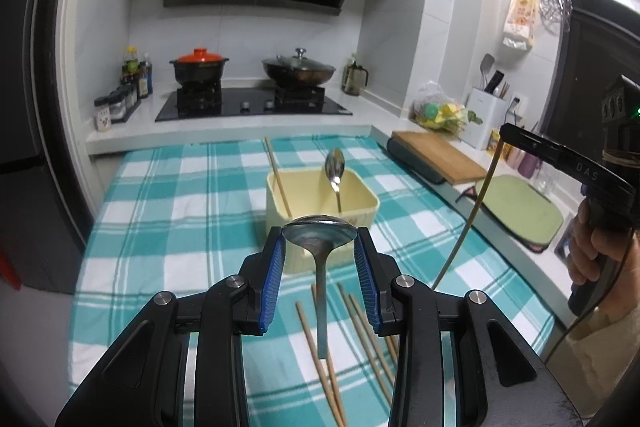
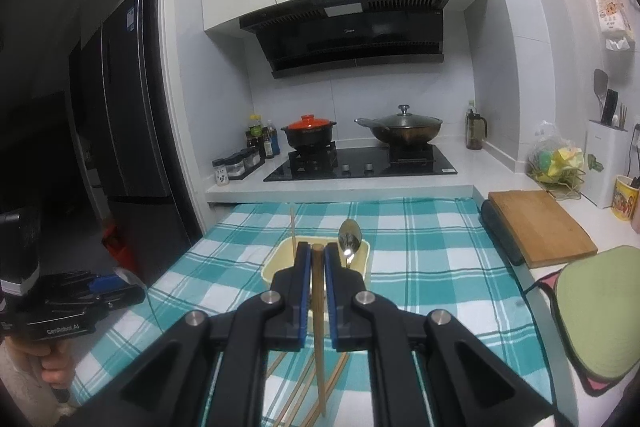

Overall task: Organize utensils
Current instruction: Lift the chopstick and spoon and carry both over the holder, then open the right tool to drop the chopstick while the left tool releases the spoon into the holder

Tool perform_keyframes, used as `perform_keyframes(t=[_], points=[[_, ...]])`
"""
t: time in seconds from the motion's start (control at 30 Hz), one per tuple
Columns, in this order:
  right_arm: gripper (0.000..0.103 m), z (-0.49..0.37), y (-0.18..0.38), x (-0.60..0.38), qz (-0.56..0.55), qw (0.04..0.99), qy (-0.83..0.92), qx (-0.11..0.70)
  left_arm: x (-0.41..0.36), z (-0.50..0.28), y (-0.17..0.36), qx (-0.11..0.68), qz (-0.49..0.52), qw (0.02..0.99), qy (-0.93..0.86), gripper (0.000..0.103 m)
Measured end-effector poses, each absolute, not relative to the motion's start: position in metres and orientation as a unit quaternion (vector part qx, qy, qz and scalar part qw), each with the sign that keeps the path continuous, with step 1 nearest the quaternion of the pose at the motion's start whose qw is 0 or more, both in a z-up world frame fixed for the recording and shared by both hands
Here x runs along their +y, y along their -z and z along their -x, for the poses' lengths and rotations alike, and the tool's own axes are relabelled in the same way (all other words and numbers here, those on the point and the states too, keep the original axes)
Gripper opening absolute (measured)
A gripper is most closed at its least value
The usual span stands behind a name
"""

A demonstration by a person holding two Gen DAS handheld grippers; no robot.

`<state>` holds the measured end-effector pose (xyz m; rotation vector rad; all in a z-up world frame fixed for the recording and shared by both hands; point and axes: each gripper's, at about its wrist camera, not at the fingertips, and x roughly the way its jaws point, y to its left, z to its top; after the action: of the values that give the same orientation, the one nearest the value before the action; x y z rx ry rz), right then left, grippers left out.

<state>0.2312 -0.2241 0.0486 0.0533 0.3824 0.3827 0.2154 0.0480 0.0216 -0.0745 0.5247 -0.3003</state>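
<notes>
In the left wrist view my left gripper (image 1: 320, 239) is shut on the bowl of a metal spoon (image 1: 321, 291), whose handle hangs down above the checked cloth. Just beyond it stands a cream box (image 1: 372, 205) holding an upright spoon (image 1: 335, 167) and a leaning chopstick (image 1: 278, 179). Several loose chopsticks (image 1: 360, 327) lie on the cloth below. My right gripper (image 2: 318, 251) is shut on a wooden chopstick (image 2: 319, 327) that hangs down in front of the box (image 2: 276, 267). The right gripper (image 1: 505, 133) also shows at the right edge, the left gripper (image 2: 108, 287) at the far left.
A teal checked cloth (image 1: 180, 227) covers the counter. Behind it is a hob (image 1: 252, 103) with an orange-lidded pot (image 1: 199, 65) and a wok (image 1: 298, 67). On the right are a wooden cutting board (image 2: 540, 227), a green mat (image 2: 596, 307) and a white utensil holder (image 1: 486, 111). A dark fridge (image 2: 120, 107) stands at the left.
</notes>
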Motion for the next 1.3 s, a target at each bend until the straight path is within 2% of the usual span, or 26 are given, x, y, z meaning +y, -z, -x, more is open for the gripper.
perform_keyframes(t=[0.33, 0.53, 0.7, 1.07, 1.1, 1.13, 1.17, 1.23, 1.27, 1.3], points=[[0.007, -0.302, -0.116, -0.204, -0.008, 0.969, -0.195, 0.151, 0.041, -0.291, -0.088, 0.212, 0.033, 0.966, 0.145, 0.035], [0.007, -0.346, -0.127, -0.183, 0.006, 0.972, -0.195, 0.133, 0.029, -0.351, -0.087, 0.215, 0.049, 0.965, 0.145, 0.035], [0.007, -0.388, -0.103, -0.169, 0.004, 0.965, -0.205, 0.162, 0.017, -0.394, -0.055, 0.248, 0.05, 0.957, 0.141, 0.035], [0.007, -0.479, 0.009, -0.147, -0.026, 0.921, -0.233, 0.312, 0.008, -0.457, 0.041, 0.355, 0.053, 0.926, 0.116, 0.037], [0.009, -0.485, 0.017, -0.146, -0.031, 0.916, -0.237, 0.321, 0.009, -0.462, 0.047, 0.367, 0.059, 0.922, 0.109, 0.039], [0.009, -0.491, 0.023, -0.144, -0.032, 0.914, -0.237, 0.329, 0.012, -0.464, 0.05, 0.376, 0.067, 0.919, 0.103, 0.047], [0.013, -0.495, 0.028, -0.143, -0.028, 0.914, -0.23, 0.332, 0.016, -0.465, 0.051, 0.382, 0.076, 0.916, 0.097, 0.053], [0.033, -0.497, 0.028, -0.142, -0.028, 0.917, -0.219, 0.334, 0.026, -0.458, 0.042, 0.377, 0.096, 0.916, 0.096, 0.067], [0.045, -0.495, 0.025, -0.144, -0.034, 0.919, -0.216, 0.329, 0.03, -0.453, 0.034, 0.373, 0.097, 0.918, 0.095, 0.069], [0.048, -0.49, 0.018, -0.149, -0.045, 0.922, -0.213, 0.319, 0.035, -0.445, 0.024, 0.366, 0.093, 0.921, 0.092, 0.072]])
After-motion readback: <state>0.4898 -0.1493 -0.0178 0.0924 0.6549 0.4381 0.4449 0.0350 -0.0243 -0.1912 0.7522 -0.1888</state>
